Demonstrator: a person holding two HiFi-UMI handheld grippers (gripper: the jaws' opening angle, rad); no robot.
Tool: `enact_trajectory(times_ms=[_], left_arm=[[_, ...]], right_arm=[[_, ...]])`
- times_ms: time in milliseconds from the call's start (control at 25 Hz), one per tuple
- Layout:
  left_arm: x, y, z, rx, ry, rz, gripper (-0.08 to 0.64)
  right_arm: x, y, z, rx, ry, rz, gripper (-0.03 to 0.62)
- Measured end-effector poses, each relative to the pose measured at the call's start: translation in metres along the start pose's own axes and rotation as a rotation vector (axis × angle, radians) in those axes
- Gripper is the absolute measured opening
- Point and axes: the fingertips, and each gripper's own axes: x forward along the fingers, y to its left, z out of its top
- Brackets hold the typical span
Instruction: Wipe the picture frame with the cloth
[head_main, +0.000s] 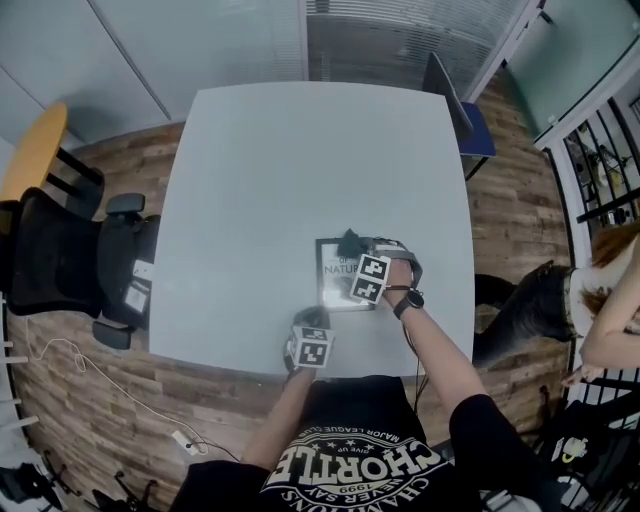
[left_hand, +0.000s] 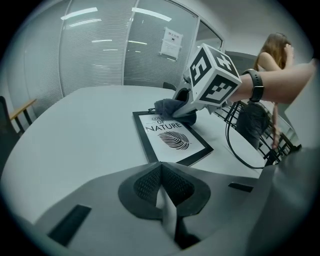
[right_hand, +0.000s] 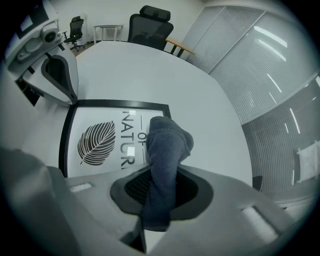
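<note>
The black-edged picture frame (head_main: 335, 280) lies flat on the white table (head_main: 300, 160), near its front edge; its print shows a leaf and the word NATURE (left_hand: 172, 137) (right_hand: 97, 142). My right gripper (head_main: 358, 252) (right_hand: 159, 187) is shut on a dark blue-grey cloth (right_hand: 167, 142). The cloth (head_main: 349, 242) (left_hand: 175, 110) rests on the frame's far end, over the lettering. My left gripper (head_main: 311, 318) (left_hand: 161, 187) is shut on nothing and sits just short of the frame's near edge. It also shows in the right gripper view as the left gripper (right_hand: 57, 75).
A black office chair (head_main: 60, 250) stands left of the table. A blue chair (head_main: 465, 120) is at the far right corner. A person (head_main: 600, 300) stands to the right by a black rack. The right gripper's cable (left_hand: 240, 150) hangs off the table's right side.
</note>
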Motion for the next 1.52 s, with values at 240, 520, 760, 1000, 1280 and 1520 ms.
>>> enact_trajectory(times_ms=[240,520,760,1000,1280,1520], left_arm=[[-0.005,0.0,0.007,-0.01,-0.004,-0.018,-0.003],[0.001,0.002,0.002,0.031,-0.013,-0.017,-0.003],[0.002,0.006,0.004,0.038,-0.038,-0.013,-0.003],[0.0,0.003,-0.002,0.018,-0.002,-0.011,-0.003],[-0.004,0.003,-0.003,0.019,0.005,-0.005,-0.003],[-0.003,0.002,-0.002,0.012,-0.003,-0.007,-0.003]], right_arm=[[-0.01,0.013,0.057,-0.024,-0.097,0.019,0.074],[0.0,0.038,0.104,-0.058,-0.141,0.059,0.074],[0.006,0.033,0.08,-0.037,-0.099,0.02,0.074],[-0.001,0.027,0.031,-0.006,-0.034,-0.019,0.074],[-0.013,0.019,-0.014,0.106,0.044,-0.065,0.074],[-0.018,0.023,0.003,0.137,0.0,-0.027,0.074]])
